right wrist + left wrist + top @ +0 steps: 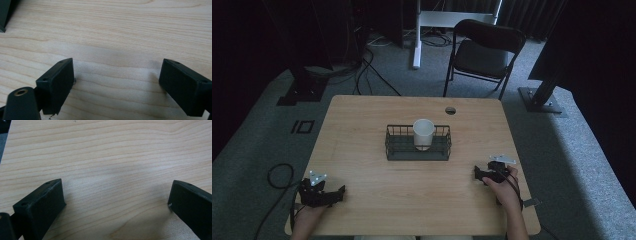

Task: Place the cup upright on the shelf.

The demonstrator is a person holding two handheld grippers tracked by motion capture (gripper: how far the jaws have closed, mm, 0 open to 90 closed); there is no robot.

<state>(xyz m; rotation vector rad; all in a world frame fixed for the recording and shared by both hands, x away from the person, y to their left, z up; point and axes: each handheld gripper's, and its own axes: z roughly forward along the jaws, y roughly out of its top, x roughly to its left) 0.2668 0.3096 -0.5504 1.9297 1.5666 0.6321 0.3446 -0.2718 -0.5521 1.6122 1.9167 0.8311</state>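
Note:
A white cup (423, 133) stands upright inside a dark wire basket (394, 149) at the middle of the wooden table (362, 125). My left gripper (343, 190) rests near the table's front left corner, held by a hand, well apart from the basket. In the left gripper view its jaws stand wide apart over bare wood, the gripper (116, 195) open and empty. My right gripper (476, 173) lies near the front right, right of the basket. In the right gripper view the gripper (117, 75) is open with only wood grain between its fingers (58, 83).
A black folding chair (484, 50) stands beyond the table's far edge. A round cable hole (450, 110) sits near the far right of the tabletop. Cables (279, 175) trail on the carpet at the left. Black stands (544, 95) flank the table.

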